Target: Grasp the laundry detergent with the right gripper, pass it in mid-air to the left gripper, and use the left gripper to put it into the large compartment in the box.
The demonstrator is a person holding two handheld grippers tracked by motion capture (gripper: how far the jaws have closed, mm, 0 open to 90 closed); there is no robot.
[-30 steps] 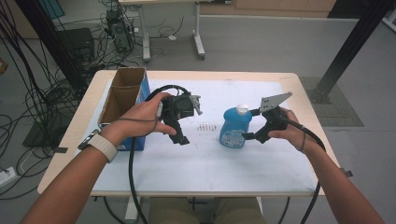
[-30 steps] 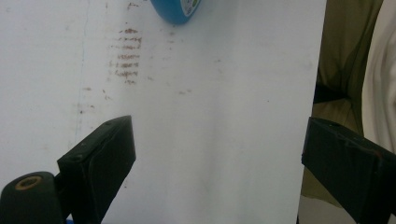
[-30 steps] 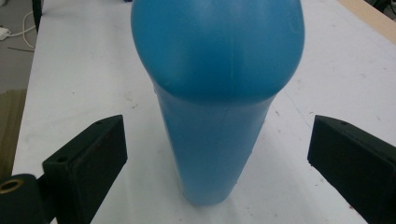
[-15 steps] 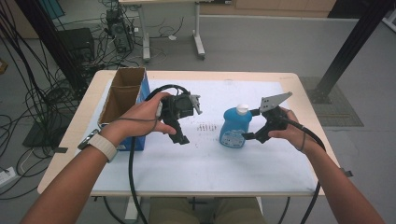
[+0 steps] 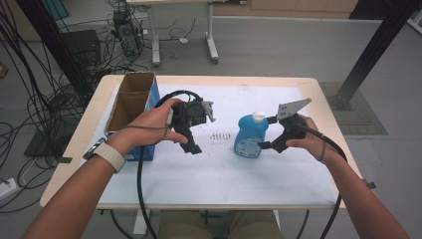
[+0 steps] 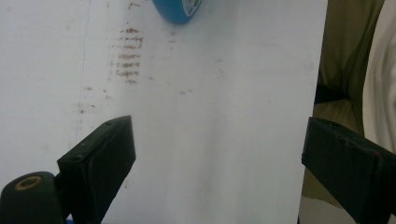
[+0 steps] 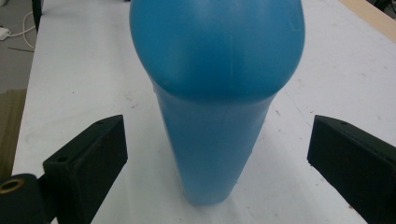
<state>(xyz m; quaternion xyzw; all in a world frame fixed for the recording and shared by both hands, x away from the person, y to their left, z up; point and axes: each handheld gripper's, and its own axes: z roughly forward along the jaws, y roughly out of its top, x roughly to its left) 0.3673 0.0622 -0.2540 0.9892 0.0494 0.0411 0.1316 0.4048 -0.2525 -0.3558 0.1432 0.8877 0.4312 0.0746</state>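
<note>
Presently, a blue bottle [image 5: 249, 138] with a white cap stands upright on the white sheet [image 5: 239, 179] that covers the bench [image 5: 326, 112], right of centre in the high view. Its front carries a pale label, but the print is too small and blurred to read; no brand can be made out. In the right gripper view the bottle [image 7: 217, 93] rises between the two black jaws with clear room on both sides (neither pad touches it). The right claw [image 5: 268, 133] is therefore spread, set around the bottle's side, and grips nothing.

The left claw [image 5: 195, 130] is held above the sheet left of the bottle, apart from it, with its jaws wide and nothing between them. The left gripper view looks down on bare sheet, a patch of short brown smudged marks [image 6: 126, 56] and the bottle's base at the top edge.

An open cardboard box [image 5: 130, 102] with a blue side stands at the bench's left edge, just beside the left hand [image 5: 152, 127]. The bottle sits well in from every bench edge. Open sheet lies in front of it toward the person and behind it toward the far edge. The right hand [image 5: 306, 142] holds its gripper right of the bottle.
</note>
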